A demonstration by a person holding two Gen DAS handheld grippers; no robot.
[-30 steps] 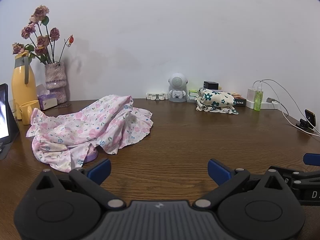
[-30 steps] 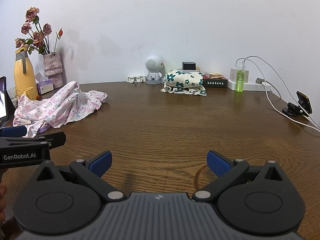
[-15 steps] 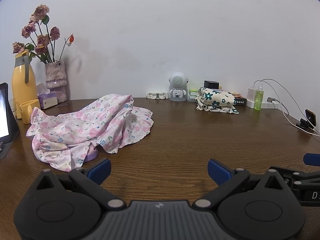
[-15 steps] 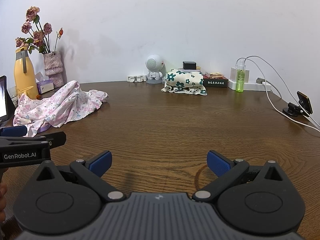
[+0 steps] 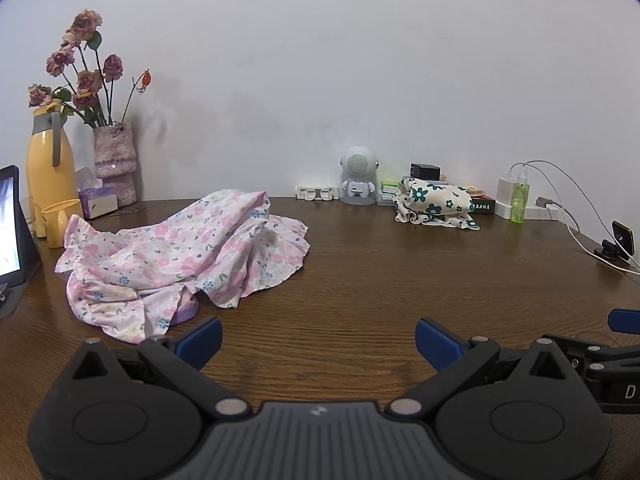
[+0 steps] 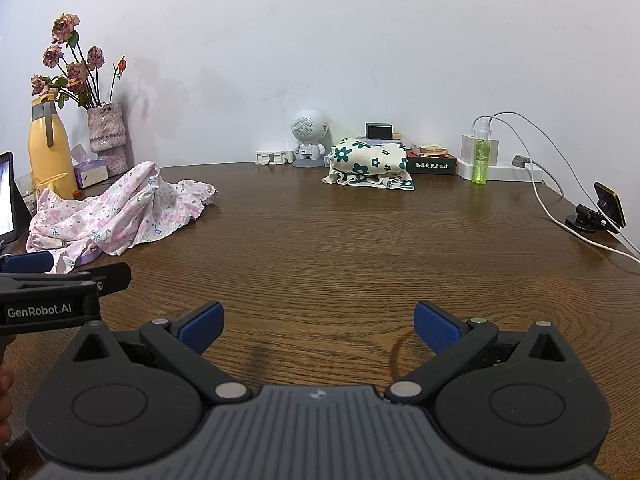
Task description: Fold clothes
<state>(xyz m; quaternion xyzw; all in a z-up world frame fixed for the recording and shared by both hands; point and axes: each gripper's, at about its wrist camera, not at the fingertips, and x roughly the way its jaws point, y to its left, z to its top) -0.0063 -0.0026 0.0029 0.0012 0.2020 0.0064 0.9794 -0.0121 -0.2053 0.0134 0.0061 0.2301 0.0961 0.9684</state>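
Observation:
A crumpled pink floral garment (image 5: 180, 256) lies in a heap on the left part of the brown wooden table (image 5: 380, 280); the right wrist view shows the garment (image 6: 116, 216) at far left. A folded cream cloth with dark green flowers (image 5: 434, 204) rests at the back by the wall, also in the right wrist view (image 6: 370, 162). My left gripper (image 5: 318, 342) is open just short of the garment's near edge, holding nothing. Over bare wood, my right gripper (image 6: 318, 326) is open and empty too. The left gripper's side (image 6: 60, 300) shows at the left of the right wrist view.
Along the back stand a yellow jug (image 5: 50, 176), a vase of dried roses (image 5: 114, 160), a tissue box (image 5: 98, 202), a small robot-shaped speaker (image 5: 358, 178), a green spray bottle (image 5: 520, 200) and a charger with cables (image 6: 532, 172). A tablet (image 5: 12, 228) stands far left; a clip-on device (image 6: 600, 210) sits right.
Both views have shifted very slightly toward the table; the garments and both grippers' openings look the same.

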